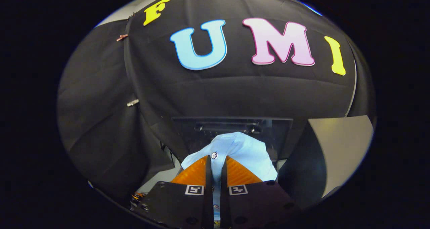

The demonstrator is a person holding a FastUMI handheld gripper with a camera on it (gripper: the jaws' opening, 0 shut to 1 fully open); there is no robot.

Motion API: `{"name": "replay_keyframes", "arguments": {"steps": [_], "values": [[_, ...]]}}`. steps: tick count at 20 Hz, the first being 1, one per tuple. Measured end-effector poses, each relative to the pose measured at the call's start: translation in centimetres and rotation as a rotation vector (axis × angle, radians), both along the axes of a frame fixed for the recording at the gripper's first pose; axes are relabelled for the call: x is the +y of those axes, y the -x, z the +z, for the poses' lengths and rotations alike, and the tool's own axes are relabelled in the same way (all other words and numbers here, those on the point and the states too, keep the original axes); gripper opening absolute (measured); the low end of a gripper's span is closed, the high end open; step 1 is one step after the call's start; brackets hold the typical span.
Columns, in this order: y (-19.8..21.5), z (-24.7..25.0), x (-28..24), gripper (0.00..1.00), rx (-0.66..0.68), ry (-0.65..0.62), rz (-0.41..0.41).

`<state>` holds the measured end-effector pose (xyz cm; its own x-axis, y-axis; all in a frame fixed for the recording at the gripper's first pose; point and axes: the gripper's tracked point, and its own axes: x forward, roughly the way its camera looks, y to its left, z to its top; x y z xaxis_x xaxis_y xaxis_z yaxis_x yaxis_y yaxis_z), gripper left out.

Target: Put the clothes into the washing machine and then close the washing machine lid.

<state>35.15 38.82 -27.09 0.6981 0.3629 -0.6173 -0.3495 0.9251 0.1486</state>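
A light blue shirt [242, 151] with small buttons bunches up just ahead of my fingers, and a strip of its cloth runs down between them. My gripper [215, 160] is shut on the shirt, the two fingers pressed close together with the fabric pinched in the gap. Beyond the shirt stands the washing machine's raised dark see-through lid [278, 128], upright against the black cloth wall. The tub below is hidden by the shirt and my fingers.
A pale panel [342, 148] stands to the right of the lid. Black cloth hangs behind and to the left, held by small clips [133, 103]. A bit of pale surface [161, 178] shows beside the left finger.
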Motion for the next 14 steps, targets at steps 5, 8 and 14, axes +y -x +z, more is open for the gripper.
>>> {"name": "replay_keyframes", "arguments": {"steps": [5, 8, 14], "values": [[-1.3, -10.4, 0.7, 0.12, 0.074, 0.120, -0.022], [-0.6, -15.4, -0.1, 0.14, 0.143, 0.228, -0.042], [1.1, -17.1, -0.7, 0.99, 0.176, 0.240, -0.055]]}}
